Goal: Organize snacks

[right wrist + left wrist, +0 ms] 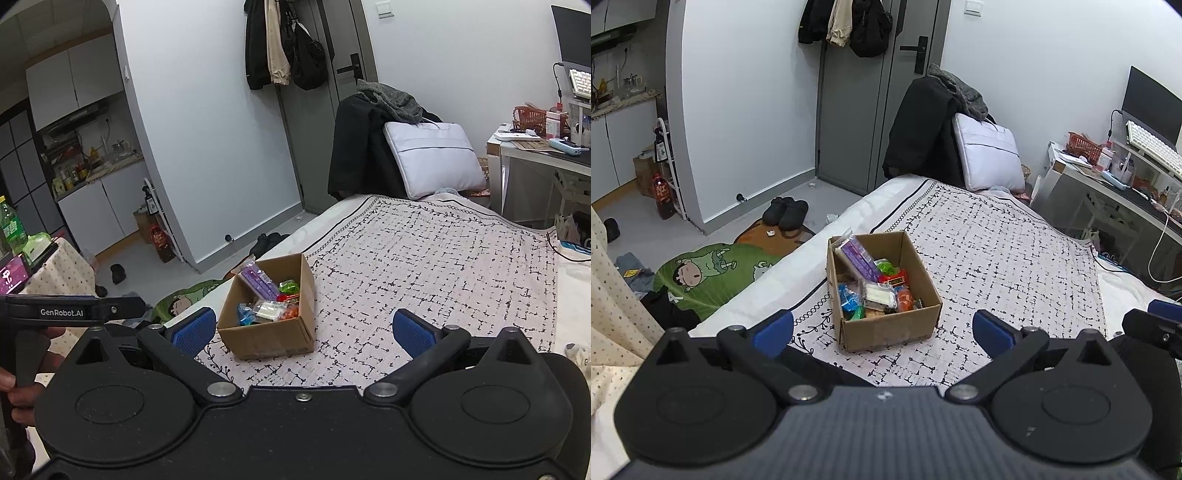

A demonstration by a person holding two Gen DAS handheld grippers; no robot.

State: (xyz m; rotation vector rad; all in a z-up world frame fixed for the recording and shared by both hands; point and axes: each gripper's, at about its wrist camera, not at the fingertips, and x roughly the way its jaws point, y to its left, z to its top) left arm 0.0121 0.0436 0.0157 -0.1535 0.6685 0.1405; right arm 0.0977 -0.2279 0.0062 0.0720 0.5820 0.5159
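Note:
An open cardboard box (886, 330) sits on the patterned bedspread (1015, 266) near the bed's left edge. It holds several snack packets, among them a purple pack (858, 258), a clear pack of white pieces (877, 295) and an orange one (905, 299). My left gripper (882, 328) is open and empty, just short of the box. The box also shows in the right wrist view (273, 339), with the purple pack (258, 282) inside. My right gripper (304, 330) is open and empty, near the box's front right corner.
A white padded bag (990, 151) leans on a chair draped with dark clothes (923, 129) at the bed's far end. A desk (1108, 184) with monitor and keyboard stands right. Slippers (786, 212) and a cartoon mat (713, 273) lie on the floor left.

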